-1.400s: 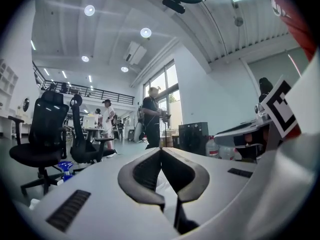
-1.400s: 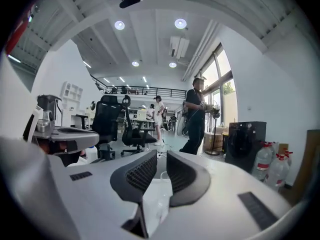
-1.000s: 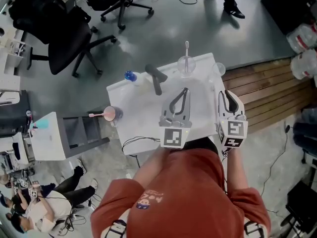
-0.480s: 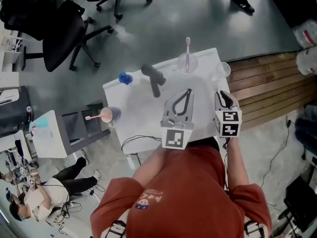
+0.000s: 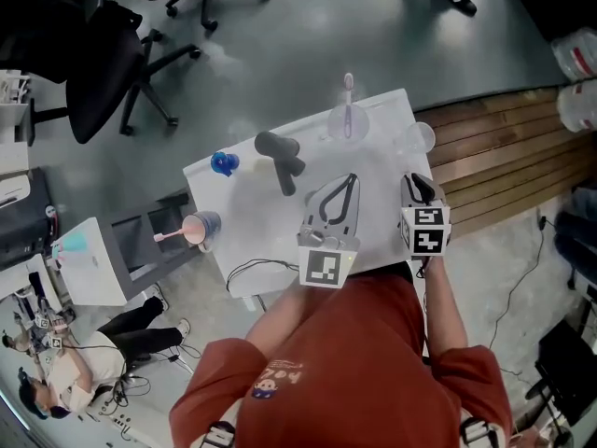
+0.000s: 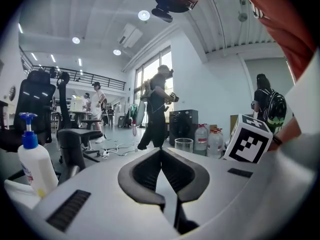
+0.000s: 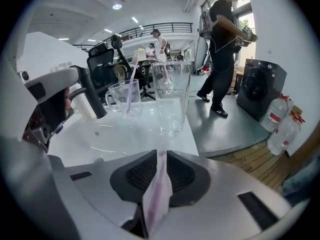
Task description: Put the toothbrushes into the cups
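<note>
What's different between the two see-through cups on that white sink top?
The clear mug with a handle holds a pale pink toothbrush; the tall clear glass is empty. The mug is squat with a handle, the glass tall and handleless. Both are transparent and stand upright on the white sink top.

We log a sink top point(image 5: 256, 222) straight ahead.

- Far edge: the far cup point(image 5: 347, 124), a standing toothbrush point(image 5: 349, 90) in it.
- Far right corner: the empty cup point(image 5: 420, 138).
- Left of the far cup: the faucet point(image 5: 280, 157).
- Far left corner: the pump bottle point(image 5: 222, 163).
- Left edge: the side cup point(image 5: 201, 229).
- Near side: the left gripper point(image 5: 353, 177) over the basin; the right gripper point(image 5: 417, 177) near the right edge, in front of the empty cup, a gripped toothbrush point(image 7: 157, 194) between its jaws.
- Beyond, far left: an office chair point(image 5: 103, 73).
- Right: wooden decking point(image 5: 504, 166).
</note>
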